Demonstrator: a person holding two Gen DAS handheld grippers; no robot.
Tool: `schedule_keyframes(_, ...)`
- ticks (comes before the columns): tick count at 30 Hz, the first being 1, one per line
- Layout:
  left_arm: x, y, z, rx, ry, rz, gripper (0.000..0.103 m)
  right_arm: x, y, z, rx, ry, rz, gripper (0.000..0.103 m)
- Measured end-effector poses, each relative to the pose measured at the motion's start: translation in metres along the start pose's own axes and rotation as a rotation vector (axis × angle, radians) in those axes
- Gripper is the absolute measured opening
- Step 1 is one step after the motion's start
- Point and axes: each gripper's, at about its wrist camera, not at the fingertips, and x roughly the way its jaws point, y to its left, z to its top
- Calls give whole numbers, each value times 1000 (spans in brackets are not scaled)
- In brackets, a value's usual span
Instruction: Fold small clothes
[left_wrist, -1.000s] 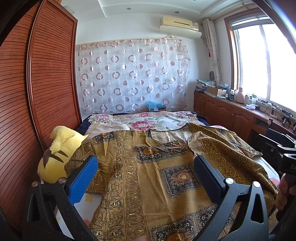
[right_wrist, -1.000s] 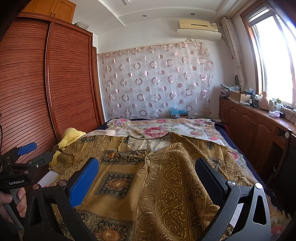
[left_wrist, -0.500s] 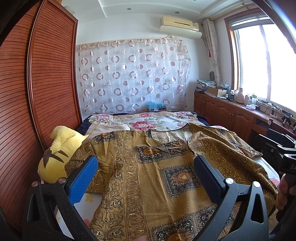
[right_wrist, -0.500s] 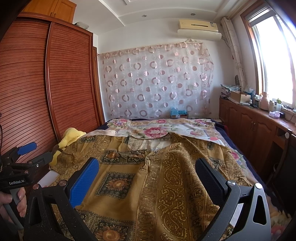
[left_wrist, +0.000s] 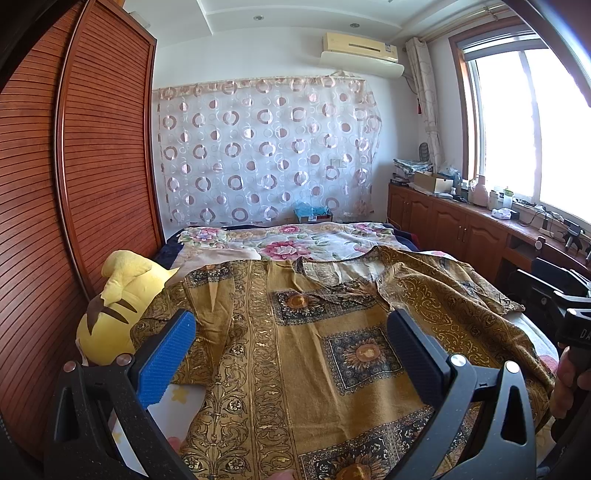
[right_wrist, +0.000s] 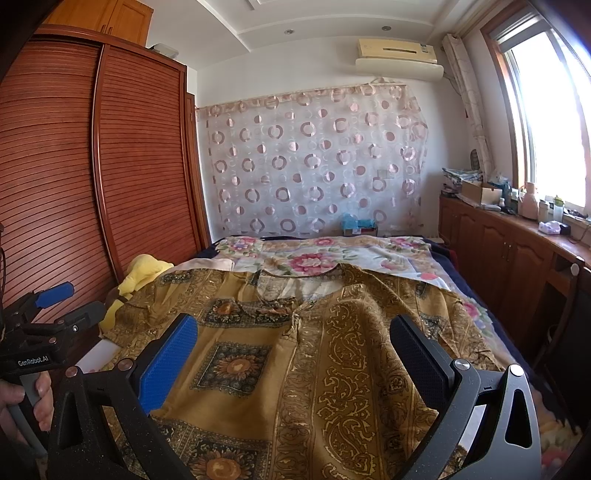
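Observation:
A golden-brown patterned garment (left_wrist: 295, 350) (right_wrist: 280, 354) lies spread flat across the bed, neck opening toward the far end, sleeves out to both sides. My left gripper (left_wrist: 291, 332) hovers open above its near left half, nothing between the fingers. Over the garment's near right half my right gripper (right_wrist: 295, 336) is also open and empty. In the right wrist view the left gripper (right_wrist: 55, 306) shows at the left edge, held by a hand (right_wrist: 22, 402). At the right edge of the left wrist view, the right gripper's body (left_wrist: 554, 295) appears.
A yellow plush toy (left_wrist: 122, 299) lies at the bed's left side against the wooden wardrobe (left_wrist: 74, 184). A floral sheet (left_wrist: 288, 243) covers the far bed. Wooden cabinets (right_wrist: 509, 254) with clutter run along the right under the window.

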Motion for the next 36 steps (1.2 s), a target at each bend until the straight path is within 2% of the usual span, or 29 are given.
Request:
schedule_keyframes(7, 11, 17, -10, -21, 41, 17, 103, 11, -2, -6, 0, 34, 16, 103)
schedule_keyframes(18, 39, 71, -33, -74, 112, 92, 103, 32, -6, -13, -9, 106, 42, 103)
schedule_keyframes(24, 51, 89, -44, -58, 157, 115, 103, 45, -2, -15, -30, 156, 71, 103)
schedule_keyframes(29, 59, 107, -52, -48, 197, 119, 103, 54, -1, -18, -43, 198, 94, 103)
schedule_keyframes(36, 77, 145, -61, -87, 238, 125, 103, 67, 2, -22, -62, 265, 127, 103)
